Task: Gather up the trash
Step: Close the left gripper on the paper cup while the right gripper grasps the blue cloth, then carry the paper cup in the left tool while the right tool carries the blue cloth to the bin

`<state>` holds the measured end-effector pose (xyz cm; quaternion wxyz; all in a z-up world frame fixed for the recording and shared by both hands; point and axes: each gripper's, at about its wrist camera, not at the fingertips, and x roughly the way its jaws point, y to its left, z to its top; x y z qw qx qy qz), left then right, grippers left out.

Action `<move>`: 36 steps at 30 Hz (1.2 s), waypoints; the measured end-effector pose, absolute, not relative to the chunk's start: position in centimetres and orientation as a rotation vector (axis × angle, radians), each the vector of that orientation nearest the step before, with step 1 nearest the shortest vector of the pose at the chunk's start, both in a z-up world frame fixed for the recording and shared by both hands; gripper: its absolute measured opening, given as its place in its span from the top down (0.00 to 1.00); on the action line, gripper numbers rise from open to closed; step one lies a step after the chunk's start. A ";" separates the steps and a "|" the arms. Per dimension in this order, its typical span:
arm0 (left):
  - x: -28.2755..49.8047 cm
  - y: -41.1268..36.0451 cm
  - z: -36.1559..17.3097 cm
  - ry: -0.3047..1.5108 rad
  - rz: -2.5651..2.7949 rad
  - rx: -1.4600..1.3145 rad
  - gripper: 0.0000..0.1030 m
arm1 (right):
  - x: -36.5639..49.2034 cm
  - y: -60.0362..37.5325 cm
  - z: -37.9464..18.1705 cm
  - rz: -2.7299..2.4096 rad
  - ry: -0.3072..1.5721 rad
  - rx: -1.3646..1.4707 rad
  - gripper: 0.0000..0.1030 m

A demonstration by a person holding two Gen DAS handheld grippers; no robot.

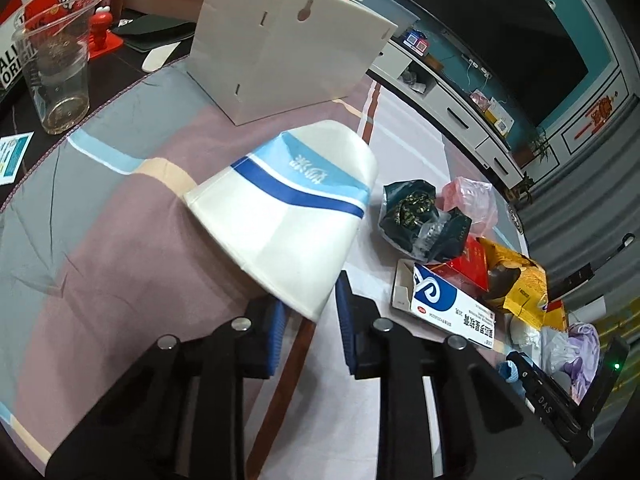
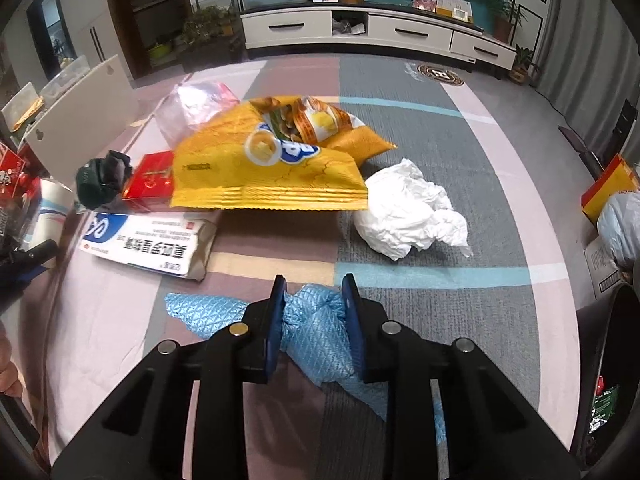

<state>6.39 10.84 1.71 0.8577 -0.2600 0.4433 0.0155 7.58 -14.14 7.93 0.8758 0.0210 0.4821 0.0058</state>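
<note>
A white paper cup point(image 1: 288, 208) with a blue band lies tilted on its side on the striped cloth. My left gripper point(image 1: 310, 304) is shut on it, its blue pads pinching the cup's rim corner. In the right wrist view my right gripper point(image 2: 314, 294) is shut on a crumpled blue plastic glove point(image 2: 312, 324), which bunches between the pads. Just beyond lie a yellow snack bag point(image 2: 272, 164), a wad of white tissue point(image 2: 408, 212), a white-and-blue ointment box point(image 2: 148, 244), a red box point(image 2: 150, 180), a dark green wrapper point(image 2: 100, 180) and a pink plastic bag point(image 2: 196, 104).
A white paper bag point(image 1: 280, 40) stands behind the cup, and a clear plastic cup point(image 1: 56, 72) is at the far left. A dark bin point(image 2: 616, 360) with some wrappers in it is at the right edge. A TV cabinet point(image 2: 376, 32) lines the far wall.
</note>
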 end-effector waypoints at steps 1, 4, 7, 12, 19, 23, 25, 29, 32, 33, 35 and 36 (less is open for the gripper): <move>6.2 10.9 1.9 0.927 0.033 -0.546 0.81 | 7.5 -14.1 8.1 0.015 1.002 0.047 0.72; 5.6 10.8 2.8 0.902 0.022 -0.538 0.86 | 7.0 -14.0 8.9 0.025 0.989 0.048 0.72; 5.0 10.7 3.5 0.892 0.007 -0.541 0.88 | 6.5 -14.2 9.7 0.035 0.973 0.051 0.72; 4.0 10.3 4.6 0.874 -0.010 -0.532 0.91 | 5.5 -14.5 10.8 0.045 0.955 0.056 0.72; 2.5 9.3 6.7 0.837 -0.061 -0.534 0.92 | 4.1 -14.8 12.0 0.052 0.932 0.072 0.72; 1.8 8.7 7.8 0.818 -0.094 -0.536 0.92 | 3.6 -15.0 12.8 0.063 0.919 0.087 0.72; 1.3 8.3 8.5 0.803 -0.109 -0.535 0.92 | 3.2 -15.1 13.3 0.068 0.908 0.092 0.72; 0.5 7.3 9.7 0.779 -0.139 -0.522 0.92 | 2.4 -15.3 14.1 0.075 0.889 0.099 0.72; -0.2 6.1 10.7 0.766 -0.163 -0.505 0.92 | 1.7 -15.8 14.9 0.082 0.873 0.109 0.72; -0.3 5.8 10.9 0.764 -0.170 -0.498 0.92 | 1.5 -15.9 15.2 0.084 0.869 0.109 0.72; -0.7 4.9 11.6 0.756 -0.185 -0.486 0.92 | 1.0 -16.4 15.9 0.085 0.851 0.118 0.72; -0.9 4.4 11.9 0.753 -0.196 -0.481 0.92 | 0.7 -16.6 16.2 0.085 0.845 0.125 0.72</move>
